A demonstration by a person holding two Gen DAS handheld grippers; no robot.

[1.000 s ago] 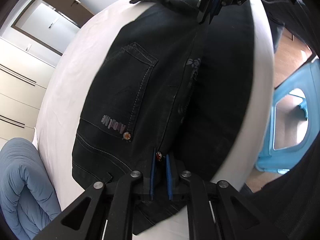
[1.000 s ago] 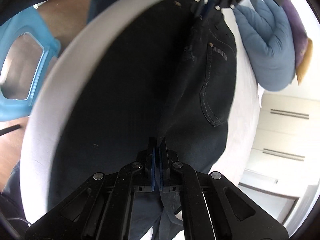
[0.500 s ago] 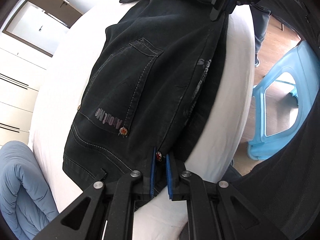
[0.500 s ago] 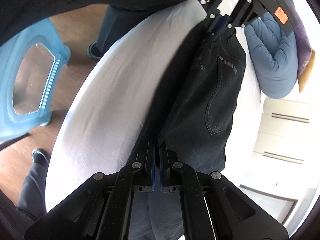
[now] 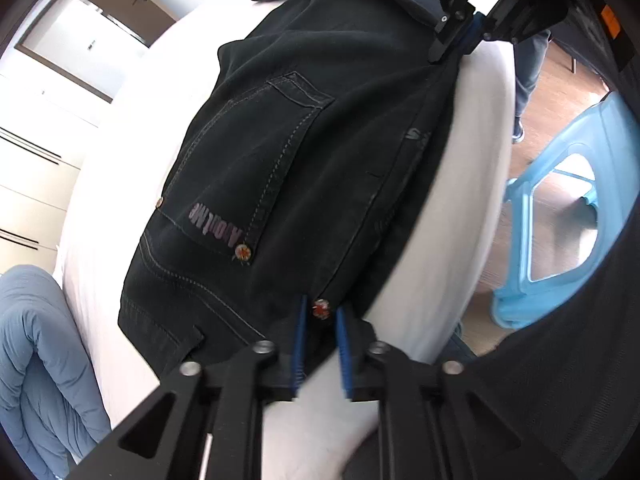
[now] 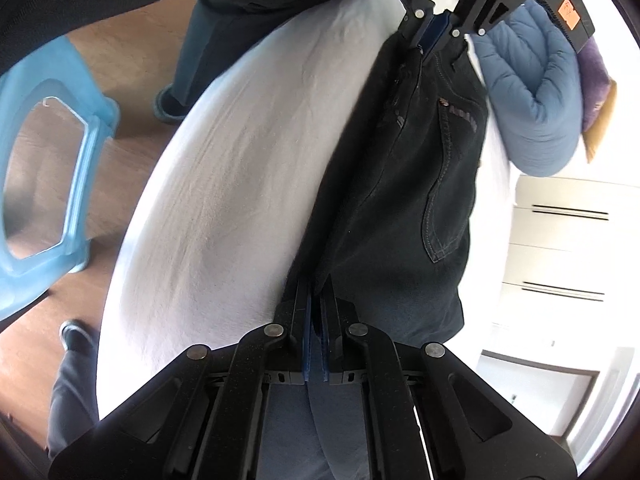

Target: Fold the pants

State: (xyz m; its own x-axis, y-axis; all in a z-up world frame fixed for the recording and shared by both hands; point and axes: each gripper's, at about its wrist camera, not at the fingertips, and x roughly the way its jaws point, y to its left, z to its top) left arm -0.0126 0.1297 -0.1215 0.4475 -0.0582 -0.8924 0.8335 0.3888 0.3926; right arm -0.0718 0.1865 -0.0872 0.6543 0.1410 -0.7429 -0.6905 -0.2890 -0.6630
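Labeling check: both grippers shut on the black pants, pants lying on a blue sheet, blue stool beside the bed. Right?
Not quite: the sheet is white, not blue, as the right wrist view shows. The rest holds: the left gripper and right gripper are shut on the black pants, with the blue stool beside the bed.

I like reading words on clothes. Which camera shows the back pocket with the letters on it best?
The left wrist view. There the back pocket on the black pants is big and near, so its stitching, letters and red rivet show. In the right wrist view the same pocket is narrow, seen at a slant, and the letters are too small to read.
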